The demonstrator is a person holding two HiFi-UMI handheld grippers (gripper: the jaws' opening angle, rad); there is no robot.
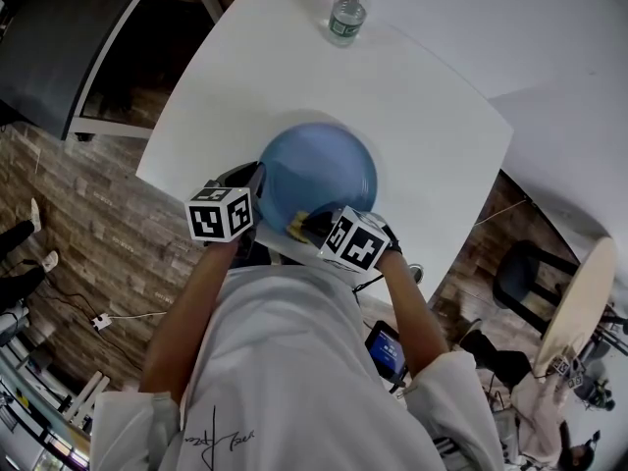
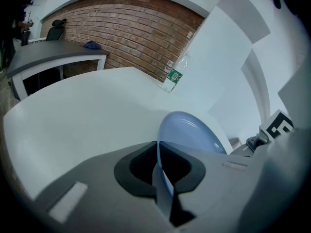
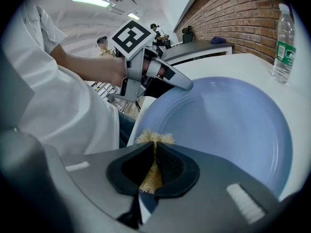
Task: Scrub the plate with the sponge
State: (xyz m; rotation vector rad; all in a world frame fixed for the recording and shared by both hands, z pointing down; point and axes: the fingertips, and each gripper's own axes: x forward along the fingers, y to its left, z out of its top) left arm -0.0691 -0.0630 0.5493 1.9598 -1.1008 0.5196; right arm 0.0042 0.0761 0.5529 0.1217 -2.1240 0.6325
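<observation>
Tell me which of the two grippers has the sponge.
The right gripper: its jaws are shut on the yellowish sponge. The left gripper instead clamps the rim of the blue plate, holding it tilted.

water bottle, white table, brick wall

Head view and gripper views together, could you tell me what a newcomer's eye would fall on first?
The blue plate, at the near edge of the white table, draws the eye first: the left tongs are shut on its rim. The right tongs pinch a yellowish sponge at the plate's near rim. A water bottle stands at the table's far side.
</observation>
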